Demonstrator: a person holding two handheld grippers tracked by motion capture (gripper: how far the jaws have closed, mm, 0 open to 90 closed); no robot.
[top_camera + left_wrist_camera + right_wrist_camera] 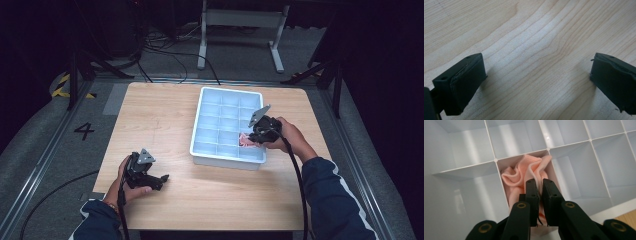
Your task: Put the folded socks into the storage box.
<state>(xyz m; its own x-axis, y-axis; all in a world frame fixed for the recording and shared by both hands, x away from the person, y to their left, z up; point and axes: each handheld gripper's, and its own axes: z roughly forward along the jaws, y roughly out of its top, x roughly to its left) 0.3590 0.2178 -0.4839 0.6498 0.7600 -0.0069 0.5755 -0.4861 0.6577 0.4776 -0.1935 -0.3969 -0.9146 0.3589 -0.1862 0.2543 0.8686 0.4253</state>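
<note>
Tabletop [536, 37]: pale wood, matt, fine wavy grain. Divided tray [461, 167], frame centre: white plastic, smooth, glossy with soft reflections. Cloth [524, 170] in one cell: peach knit fabric, soft, matt, crumpled. Right claw [539, 195]: black plastic, matt, brass-coloured rivets. Left claw [536, 82]: same black matt pads.

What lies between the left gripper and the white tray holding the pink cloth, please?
Only bare wooden tabletop, as the high view shows: the left gripper rests apart from the white tray, whose pink cloth the right gripper pinches.
</note>
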